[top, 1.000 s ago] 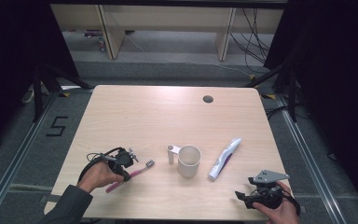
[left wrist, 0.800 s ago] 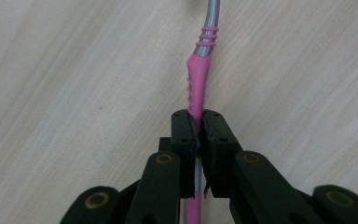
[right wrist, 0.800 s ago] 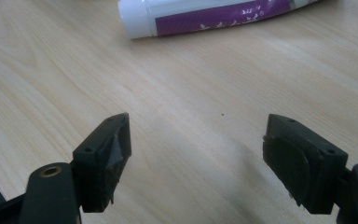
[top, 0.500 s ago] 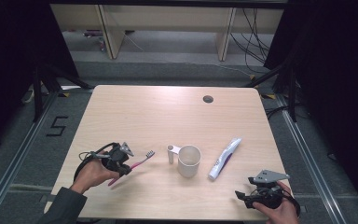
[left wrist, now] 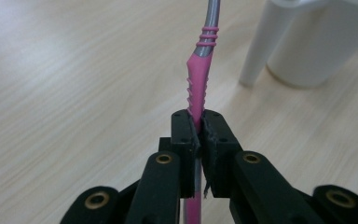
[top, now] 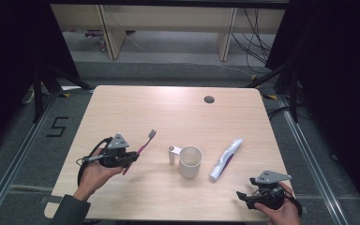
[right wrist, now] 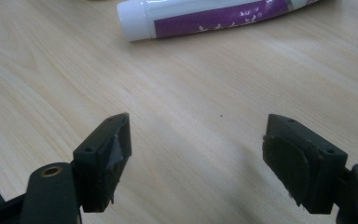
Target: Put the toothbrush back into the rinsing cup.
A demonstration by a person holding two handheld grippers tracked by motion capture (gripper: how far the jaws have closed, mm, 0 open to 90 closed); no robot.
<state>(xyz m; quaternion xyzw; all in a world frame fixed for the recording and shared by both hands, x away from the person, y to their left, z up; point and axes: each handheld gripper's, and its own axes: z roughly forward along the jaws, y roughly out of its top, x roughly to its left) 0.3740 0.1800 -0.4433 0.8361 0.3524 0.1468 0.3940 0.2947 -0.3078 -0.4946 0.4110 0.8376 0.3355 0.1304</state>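
At lower left of the high view: left gripper clamped tight on the pink handle of the toothbrush, brush lifted off the table, bristles pointing to the upper right. Picking up judged done; probably left to do: putting it into the white cup just to its right. At lower right: right gripper idle, jaws wide apart, empty, near the toothpaste tube.
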